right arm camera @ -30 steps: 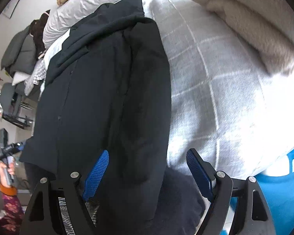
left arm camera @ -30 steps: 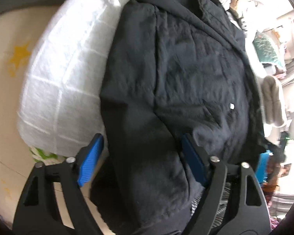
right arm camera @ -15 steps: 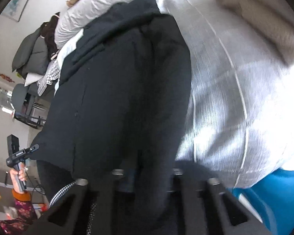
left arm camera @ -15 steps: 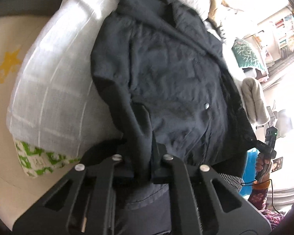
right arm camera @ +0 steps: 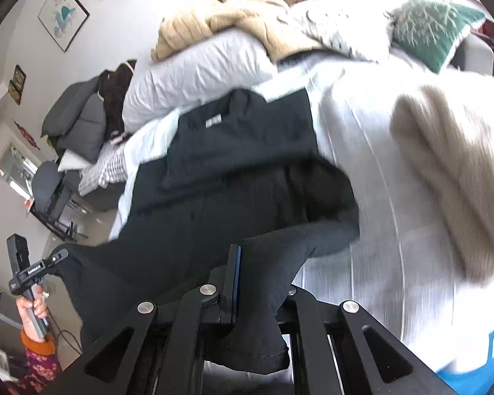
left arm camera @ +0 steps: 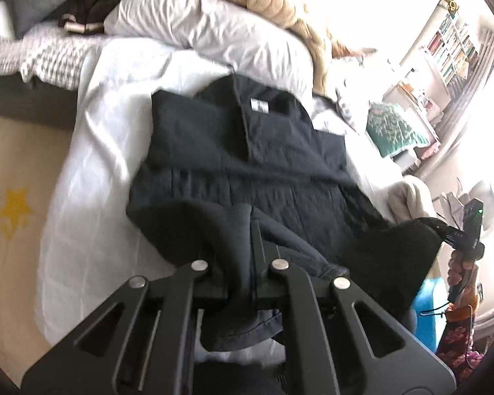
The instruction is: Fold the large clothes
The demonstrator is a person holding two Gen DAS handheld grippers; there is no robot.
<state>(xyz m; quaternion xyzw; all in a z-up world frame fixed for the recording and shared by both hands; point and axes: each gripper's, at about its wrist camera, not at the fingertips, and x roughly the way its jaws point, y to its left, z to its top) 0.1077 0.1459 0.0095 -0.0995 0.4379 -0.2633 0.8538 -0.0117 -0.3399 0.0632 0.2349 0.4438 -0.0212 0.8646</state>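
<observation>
A large dark navy jacket (left arm camera: 247,164) lies on the white bed sheet (left arm camera: 102,131), collar and white label toward the pillows. My left gripper (left arm camera: 243,263) is shut on the jacket's lower hem and lifts it off the bed. My right gripper (right arm camera: 247,283) is shut on the other hem corner of the jacket (right arm camera: 230,177), also raised, so the bottom half curls up toward the collar. In each view the opposite gripper shows at the edge, holding its hem corner.
A white pillow (left arm camera: 214,29) and a beige blanket (left arm camera: 280,3) lie beyond the collar. A cream knit garment (right arm camera: 451,177) lies on the bed at the right. A green cushion (right arm camera: 434,26) sits far right. A blue bin (right arm camera: 477,362) stands by the bed.
Both grippers were open over the hem a second ago. They shut on the hem, then lifted it up and forward, so more of the bed and pillows shows.
</observation>
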